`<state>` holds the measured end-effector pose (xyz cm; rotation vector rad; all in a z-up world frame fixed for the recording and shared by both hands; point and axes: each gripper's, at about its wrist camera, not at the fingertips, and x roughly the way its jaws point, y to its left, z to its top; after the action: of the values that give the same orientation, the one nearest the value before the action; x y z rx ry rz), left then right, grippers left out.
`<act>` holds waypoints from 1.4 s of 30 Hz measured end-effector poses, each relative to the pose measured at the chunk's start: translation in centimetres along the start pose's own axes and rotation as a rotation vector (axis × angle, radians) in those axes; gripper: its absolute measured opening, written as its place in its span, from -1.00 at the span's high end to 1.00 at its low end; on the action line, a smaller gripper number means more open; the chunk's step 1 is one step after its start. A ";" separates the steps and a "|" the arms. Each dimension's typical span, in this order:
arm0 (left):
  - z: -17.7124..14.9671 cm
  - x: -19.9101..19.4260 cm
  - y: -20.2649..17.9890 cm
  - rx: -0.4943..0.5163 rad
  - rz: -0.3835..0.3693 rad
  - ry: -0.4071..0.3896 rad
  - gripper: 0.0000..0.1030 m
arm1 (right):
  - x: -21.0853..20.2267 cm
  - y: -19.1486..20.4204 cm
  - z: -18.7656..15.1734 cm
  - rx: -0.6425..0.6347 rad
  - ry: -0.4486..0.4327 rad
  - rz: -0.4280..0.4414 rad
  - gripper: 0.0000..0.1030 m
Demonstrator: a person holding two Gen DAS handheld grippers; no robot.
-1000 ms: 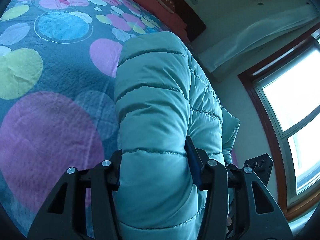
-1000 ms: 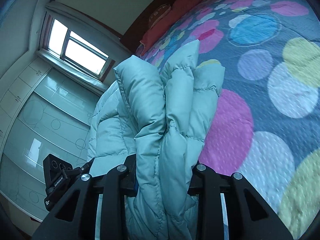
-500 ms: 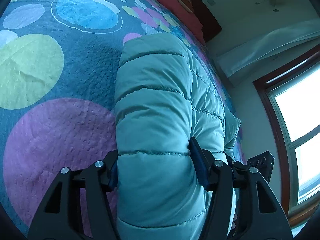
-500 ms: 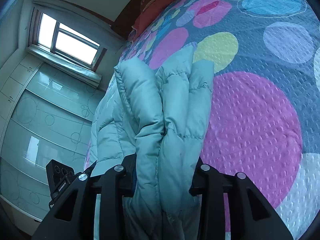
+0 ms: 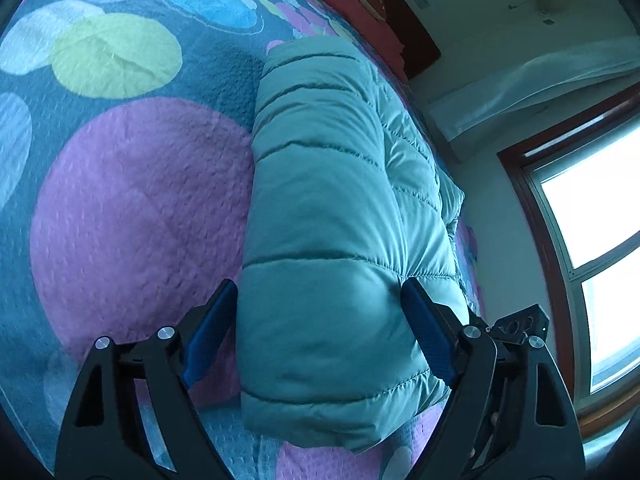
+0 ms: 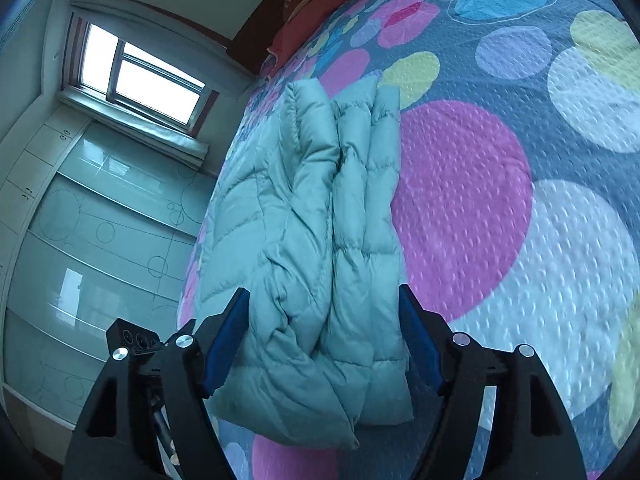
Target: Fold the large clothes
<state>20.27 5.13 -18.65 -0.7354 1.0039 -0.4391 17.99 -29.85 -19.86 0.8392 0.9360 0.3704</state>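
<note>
A teal quilted puffer jacket (image 5: 336,208) lies folded into a thick, padded bundle on a bed covered by a dimpled blue bedspread printed with large pink, yellow, pale-blue and white circles (image 5: 132,208). The jacket's fabric is smooth with a slight sheen, stitched across into plump horizontal channels. In the left wrist view it shows as a rounded, loaf-like roll running from near to far, its near end between the blue-padded fingers (image 5: 210,336) of the left gripper (image 5: 320,336); the jaws are spread apart, each pad just beside the fabric without pinching it. In the right wrist view the same jacket (image 6: 320,248) shows its layered edge, several puffy folds stacked side by side and creased where they meet, lying over a big pink circle of the bedspread (image 6: 472,216). The right gripper (image 6: 324,340) likewise straddles the near end with its jaws released, the blue pads (image 6: 420,344) standing at either flank of the bundle. At the far end of the bed lies a red pillow (image 6: 316,4) against a dark wooden headboard (image 5: 404,20). A wood-framed window (image 5: 592,216) glows bright, and glossy pale-green wardrobe doors with thin circle outlines (image 6: 100,248) stand left of the bed in the right wrist view.
</note>
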 end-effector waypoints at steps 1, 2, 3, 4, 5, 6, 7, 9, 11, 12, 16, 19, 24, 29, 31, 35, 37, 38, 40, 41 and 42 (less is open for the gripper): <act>-0.1 0.1 0.2 -0.017 -0.011 0.004 -0.58 | 0.4 -0.4 -0.4 0.026 0.012 0.011 -0.45; -0.1 0.2 0.2 -0.025 -0.015 0.005 -0.45 | 0.7 -0.7 -0.7 0.047 0.018 0.027 -0.45; -0.1 0.2 0.1 -0.027 -0.015 0.008 -0.36 | 0.8 -0.9 -1.0 0.055 0.012 0.032 -0.45; -0.2 0.1 0.0 -0.030 -0.018 0.007 -0.30 | 0.7 -0.8 -1.1 0.049 0.003 0.023 -0.36; -0.2 -0.1 -0.2 -0.029 -0.018 0.004 -0.18 | 0.7 -0.7 -1.1 0.050 0.005 0.026 -0.22; -0.3 -0.3 -0.4 -0.024 -0.015 0.001 -0.09 | 0.7 -0.6 -1.0 0.059 0.009 0.040 0.00; -0.4 -0.6 -0.5 -0.022 -0.014 0.000 -0.05 | 0.5 -0.5 -1.0 0.061 0.008 0.048 0.15; -0.6 -0.9 -0.9 -0.021 -0.019 -0.003 0.04 | -0.2 -0.2 -1.2 0.047 0.003 0.052 0.31; -1.1 -1.2 -0.9 -0.017 -0.015 -0.004 0.06 | -1.1 0.2 -1.5 0.030 -0.003 0.052 0.35; -1.3 -1.2 -0.8 -0.018 -0.013 -0.004 0.06 | -1.4 0.1 -1.6 0.024 -0.004 0.049 0.36; -1.8 -1.1 -0.4 -0.006 -0.008 -0.004 0.06 | -1.5 -0.6 -2.1 0.034 0.001 0.052 0.36; -1.6 -1.2 -0.4 -0.010 -0.001 -0.005 0.07 | -0.8 -0.8 -1.3 0.050 0.002 0.057 0.36; -1.8 -1.2 -1.0 -0.009 0.008 -0.003 0.08 | -0.7 -0.3 -0.6 0.033 -0.003 0.046 0.36; -1.8 -1.0 -1.1 0.019 0.025 -0.006 0.08 | -0.7 -0.5 -0.9 0.035 -0.004 0.050 0.37; -1.6 -0.9 -1.1 0.026 0.030 -0.006 0.08 | -0.5 -0.8 -1.0 0.040 -0.004 0.053 0.37; -1.4 -0.7 -1.1 0.032 0.033 -0.004 0.07 | -0.2 -0.9 -1.0 0.045 -0.003 0.059 0.37; -1.4 -0.6 -1.0 0.033 0.033 -0.003 0.07 | -0.1 -1.1 -1.0 0.051 -0.003 0.065 0.37; -1.5 -0.6 -1.1 0.035 0.034 -0.004 0.06 | 0.0 -1.2 -1.0 0.052 -0.003 0.066 0.37; -1.5 -0.5 -1.2 0.042 0.040 -0.006 0.05 | 0.1 -1.4 -1.0 0.053 -0.003 0.068 0.37; -1.5 -0.4 -1.3 0.046 0.043 -0.007 0.02 | 0.1 -1.5 -0.9 0.054 -0.004 0.071 0.37; -1.5 -0.4 -1.3 0.048 0.044 -0.007 -0.02 | 0.2 -1.6 -0.9 0.053 -0.003 0.073 0.37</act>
<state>18.78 3.96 -18.00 -0.6707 0.9979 -0.4207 17.20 -30.30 -21.43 0.9243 0.9173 0.4085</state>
